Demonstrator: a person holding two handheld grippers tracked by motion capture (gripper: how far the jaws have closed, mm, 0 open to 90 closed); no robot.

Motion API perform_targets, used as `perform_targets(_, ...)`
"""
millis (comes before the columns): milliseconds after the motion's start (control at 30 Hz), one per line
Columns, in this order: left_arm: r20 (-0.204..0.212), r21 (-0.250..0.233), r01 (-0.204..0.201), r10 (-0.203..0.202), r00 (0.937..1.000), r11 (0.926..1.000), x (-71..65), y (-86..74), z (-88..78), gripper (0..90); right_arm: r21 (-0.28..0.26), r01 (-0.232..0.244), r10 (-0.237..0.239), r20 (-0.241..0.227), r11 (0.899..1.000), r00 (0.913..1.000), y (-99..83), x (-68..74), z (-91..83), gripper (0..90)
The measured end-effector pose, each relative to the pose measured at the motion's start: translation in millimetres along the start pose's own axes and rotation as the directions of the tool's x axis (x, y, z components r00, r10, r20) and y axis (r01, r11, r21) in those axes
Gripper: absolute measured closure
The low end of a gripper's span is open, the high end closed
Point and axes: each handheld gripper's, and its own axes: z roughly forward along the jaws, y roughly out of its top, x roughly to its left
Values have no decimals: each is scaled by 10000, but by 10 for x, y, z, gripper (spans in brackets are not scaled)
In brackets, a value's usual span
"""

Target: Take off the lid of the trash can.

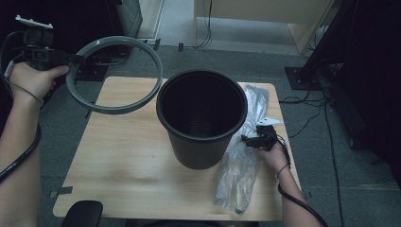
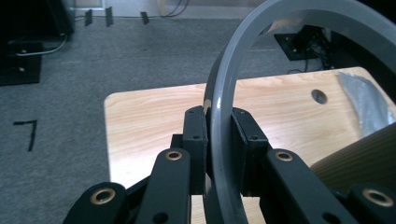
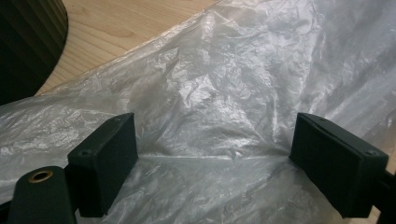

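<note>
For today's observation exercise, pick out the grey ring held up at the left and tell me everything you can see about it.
The grey ring is a plain round hoop, apparently plastic, with a flat band and an open middle. It hangs tilted in the air above the table's far left corner, beside the black bin and apart from it. The left gripper holds it by its edge, both pads pressed against the band. Nothing else touches it.

black bin (image 1: 202, 118) blocking table (image 1: 123, 161) centre, bare wood left, plastic bag (image 1: 241, 156) right
</note>
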Motion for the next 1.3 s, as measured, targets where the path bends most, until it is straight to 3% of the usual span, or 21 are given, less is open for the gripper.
perform_targets(267,-499,132,120,-114,9987,9998,77,-125,48,775,-1,1,-1,0,10000,10000,0,0,0,142)
perform_targets(500,-682,242,192,-175,9975,9995,78,-270,194,775,-2,0,0,-2,10000,10000,0,0,0,142)
perform_targets(1300,-544,503,711,-683,9962,9962,116,-700,571,775,-6,10,-10,0,10000,10000,0,0,0,142)
